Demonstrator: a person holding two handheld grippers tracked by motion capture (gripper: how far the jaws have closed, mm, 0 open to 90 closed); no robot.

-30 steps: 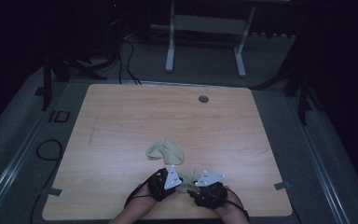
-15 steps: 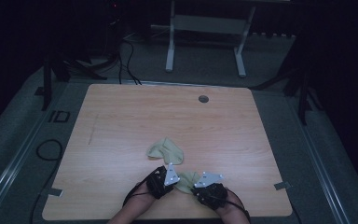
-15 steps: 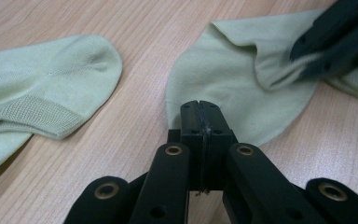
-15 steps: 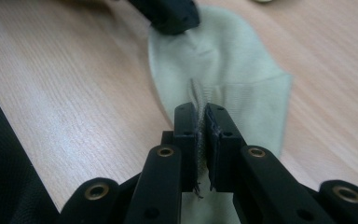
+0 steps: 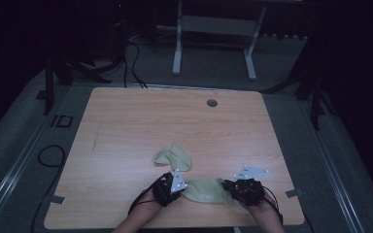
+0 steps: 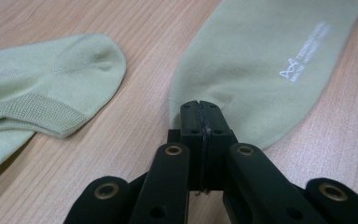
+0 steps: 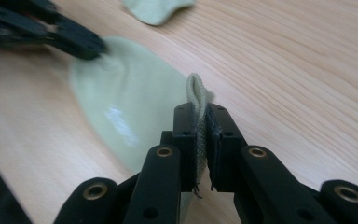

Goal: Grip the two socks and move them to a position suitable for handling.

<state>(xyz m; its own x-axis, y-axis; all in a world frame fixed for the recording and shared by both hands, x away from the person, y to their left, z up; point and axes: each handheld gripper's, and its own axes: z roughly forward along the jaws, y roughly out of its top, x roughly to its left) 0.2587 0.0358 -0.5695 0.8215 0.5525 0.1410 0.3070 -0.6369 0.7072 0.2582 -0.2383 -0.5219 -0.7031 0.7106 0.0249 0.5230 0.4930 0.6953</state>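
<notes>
At the near edge of the desk (image 5: pixel 126 126), in the high view, a pale green sock (image 5: pixel 205 190) lies stretched flat between the 2 hands. The left hand-held gripper (image 5: pixel 180 187) sits at its left end and the right hand-held gripper (image 5: pixel 229 187) at its right end. A second sock (image 5: pixel 173 157) of the same colour lies crumpled just beyond, apart from the first. A small round hole (image 5: pixel 211 103) shows in the desk near its far edge.

In the left gripper view, the left hand-held gripper (image 6: pixel 199 108) has its jaws pressed together on the rounded edge of the sock (image 6: pixel 261 70), which lies flat on the wood and carries a small white printed mark. The second sock (image 6: pixel 42 88) rests to the left, not touching the first.

In the right gripper view, the right hand-held gripper (image 7: pixel 200 116) is clamped on the sock's ribbed edge, which stands up in a fold between the jaws. The rest of the sock (image 7: pixel 121 98) spreads across the desk toward the left hand-held gripper (image 7: pixel 93 49), seen blurred at the upper left. Part of the second sock (image 7: pixel 156 9) shows at the top.
</notes>
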